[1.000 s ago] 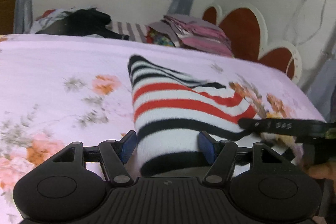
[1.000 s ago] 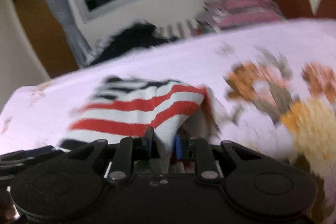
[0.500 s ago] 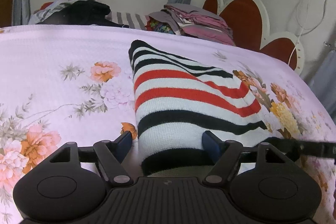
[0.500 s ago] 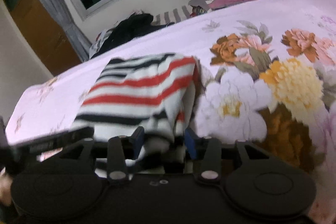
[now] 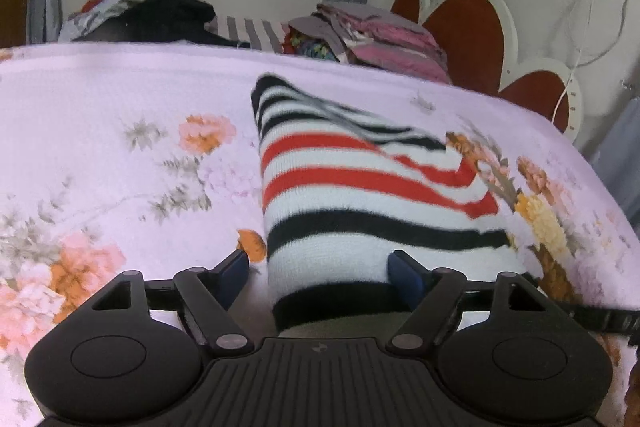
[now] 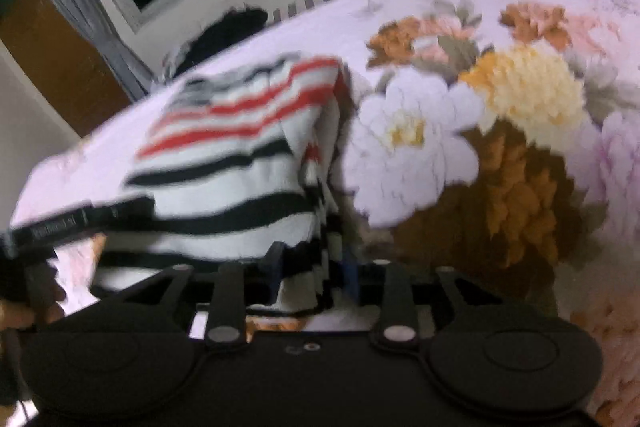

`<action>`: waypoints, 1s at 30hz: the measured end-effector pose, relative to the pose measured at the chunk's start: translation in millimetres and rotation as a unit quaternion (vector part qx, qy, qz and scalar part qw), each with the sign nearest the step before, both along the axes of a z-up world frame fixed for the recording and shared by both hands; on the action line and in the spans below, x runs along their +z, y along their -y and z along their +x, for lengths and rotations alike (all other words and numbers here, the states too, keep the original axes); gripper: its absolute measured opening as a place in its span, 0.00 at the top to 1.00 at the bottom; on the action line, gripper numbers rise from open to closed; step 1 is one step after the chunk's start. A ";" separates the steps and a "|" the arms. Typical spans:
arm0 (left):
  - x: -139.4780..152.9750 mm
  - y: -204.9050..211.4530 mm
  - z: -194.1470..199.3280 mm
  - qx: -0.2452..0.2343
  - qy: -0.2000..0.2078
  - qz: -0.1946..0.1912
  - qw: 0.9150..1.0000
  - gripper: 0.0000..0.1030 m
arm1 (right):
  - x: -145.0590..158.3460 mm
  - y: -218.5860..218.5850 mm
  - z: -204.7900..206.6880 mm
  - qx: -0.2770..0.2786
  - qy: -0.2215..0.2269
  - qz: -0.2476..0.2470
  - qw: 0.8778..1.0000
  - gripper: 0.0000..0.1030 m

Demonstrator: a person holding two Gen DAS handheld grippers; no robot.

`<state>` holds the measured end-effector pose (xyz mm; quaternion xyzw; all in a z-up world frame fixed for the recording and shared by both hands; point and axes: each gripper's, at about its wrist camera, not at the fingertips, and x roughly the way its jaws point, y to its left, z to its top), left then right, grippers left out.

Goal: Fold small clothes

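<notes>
A small knit garment with black, white and red stripes (image 5: 360, 199) lies folded on the pink floral bedspread (image 5: 100, 115). My left gripper (image 5: 322, 273) is open, its blue pads on either side of the garment's near black hem. In the right wrist view the garment (image 6: 240, 147) is blurred, and my right gripper (image 6: 312, 271) has its jaws close together around the garment's near right edge. The left gripper's black body (image 6: 80, 219) shows at the left of that view.
A stack of folded pink and grey clothes (image 5: 376, 39) and a dark heap of clothes (image 5: 160, 19) lie at the far edge of the bed under the window. A red and white headboard (image 5: 472, 31) stands at the right.
My right gripper was shut on the garment's edge, opened half a second ago, and has now narrowed around that edge again. The left gripper stayed open around the hem.
</notes>
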<state>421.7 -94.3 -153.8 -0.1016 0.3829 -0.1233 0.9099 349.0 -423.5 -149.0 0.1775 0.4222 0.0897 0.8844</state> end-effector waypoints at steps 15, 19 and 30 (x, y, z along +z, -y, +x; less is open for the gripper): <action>5.7 1.6 68.6 0.045 0.003 -0.023 0.999 0.26 | -14.0 6.7 127.3 -0.074 -0.036 0.076 0.994 0.49; -3.0 3.4 89.7 0.048 -0.004 -0.019 0.999 0.26 | -20.2 -1.6 145.5 -0.061 -0.026 0.053 0.996 0.71; -30.7 8.9 106.1 0.053 -0.006 -0.002 0.999 0.25 | -32.8 -24.3 156.8 0.009 0.044 -0.112 0.993 0.84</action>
